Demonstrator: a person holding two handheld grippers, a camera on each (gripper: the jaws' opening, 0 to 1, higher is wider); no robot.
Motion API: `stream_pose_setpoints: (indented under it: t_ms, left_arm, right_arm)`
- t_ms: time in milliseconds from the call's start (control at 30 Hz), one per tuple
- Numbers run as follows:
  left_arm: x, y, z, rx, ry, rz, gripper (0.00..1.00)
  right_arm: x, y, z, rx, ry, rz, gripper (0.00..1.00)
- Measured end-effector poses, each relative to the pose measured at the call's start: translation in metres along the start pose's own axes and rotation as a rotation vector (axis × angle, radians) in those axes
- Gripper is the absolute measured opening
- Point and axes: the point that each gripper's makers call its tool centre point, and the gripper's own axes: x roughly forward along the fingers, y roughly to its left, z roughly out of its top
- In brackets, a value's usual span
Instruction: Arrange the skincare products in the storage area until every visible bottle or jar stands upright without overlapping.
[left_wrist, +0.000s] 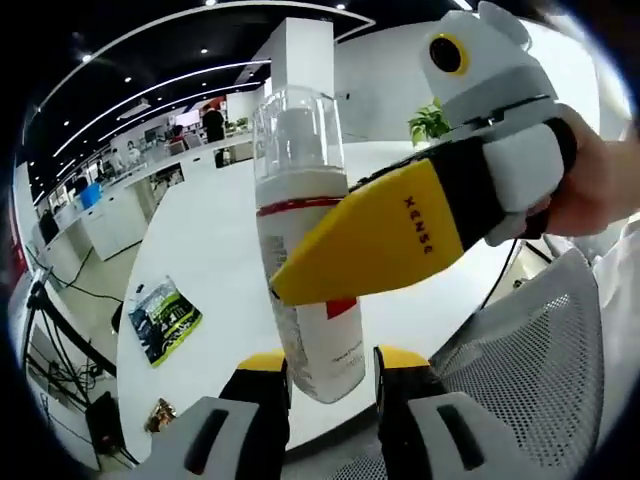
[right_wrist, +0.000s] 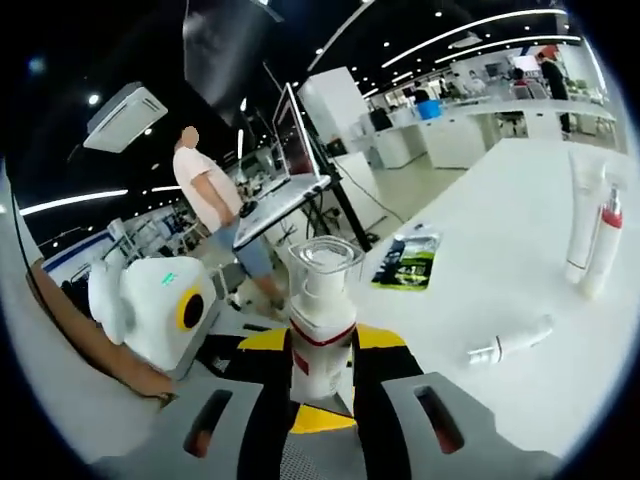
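Pump bottle: white, red band, clear cap; held upright in the air above the white bench, gripped from two sides.
Left claw: jaws closed against the bottle's base.
Right claw: jaws closed on the bottle below the red band.
Two white tubes: stood upright, side by side, far side of the bench.
Slim tube: lay flat on the bench, apart from the pair.
Printed packet: lay flat near the bench edge.
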Motion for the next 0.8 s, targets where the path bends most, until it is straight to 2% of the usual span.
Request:
stream_pose_setpoints:
  t_ms: [133,200,267,300,333,367,400,433,500,533,600,633,700,733,800]
  left_arm:
    - [-0.008,0.011,0.010,-0.021,-0.045,0.015,0.33]
    - [-0.012,0.028,0.008,0.067,-0.043,0.054,0.33]
    - [-0.013,0.048,-0.008,0.155,0.038,0.090,0.32]
    - [-0.012,0.059,-0.015,0.165,0.064,0.100,0.32]
    - [-0.010,0.064,-0.016,0.172,0.062,0.098,0.32]
    - [-0.007,0.069,-0.023,0.157,0.080,0.076,0.29]
    - [-0.005,0.069,-0.032,0.127,0.131,0.056,0.27]
    - [-0.002,0.070,-0.036,0.135,0.152,0.052,0.26]
    - [0.009,0.070,-0.039,0.185,0.148,0.061,0.25]
    - [0.009,0.068,-0.046,0.244,0.196,0.066,0.25]
    - [0.008,0.064,-0.046,0.311,0.181,0.061,0.25]
    - [0.008,0.063,-0.047,0.295,0.178,0.062,0.25]
    - [0.008,0.060,-0.054,0.215,0.217,0.033,0.23]
    - [0.009,0.058,-0.056,0.205,0.226,0.019,0.22]
    - [0.010,0.058,-0.059,0.250,0.237,0.019,0.22]
  right_arm:
    - [-0.003,-0.010,0.004,-0.014,-0.008,-0.023,0.20]
    - [-0.006,-0.019,0.009,0.005,-0.027,-0.043,0.21]
    - [-0.009,-0.028,0.013,0.006,-0.028,-0.065,0.21]
    - [-0.010,-0.035,0.015,0.008,-0.032,-0.083,0.21]
    - [-0.011,-0.038,0.017,0.009,-0.035,-0.089,0.21]
    - [-0.013,-0.043,0.020,0.007,-0.037,-0.097,0.21]
    - [-0.014,-0.047,0.022,0.003,-0.037,-0.109,0.21]
    - [-0.015,-0.053,0.025,-0.003,-0.037,-0.127,0.21]
    - [-0.015,-0.059,0.028,-0.007,-0.040,-0.141,0.21]
    - [-0.015,-0.063,0.029,-0.010,-0.044,-0.153,0.21]
    - [-0.015,-0.072,0.030,-0.017,-0.046,-0.175,0.21]
    - [-0.015,-0.076,0.029,-0.016,-0.047,-0.190,0.21]
    - [-0.014,-0.084,0.028,-0.005,-0.052,-0.216,0.21]
    - [-0.014,-0.089,0.028,0.013,-0.057,-0.232,0.21]
    - [-0.016,-0.095,0.031,0.022,-0.076,-0.251,0.21]
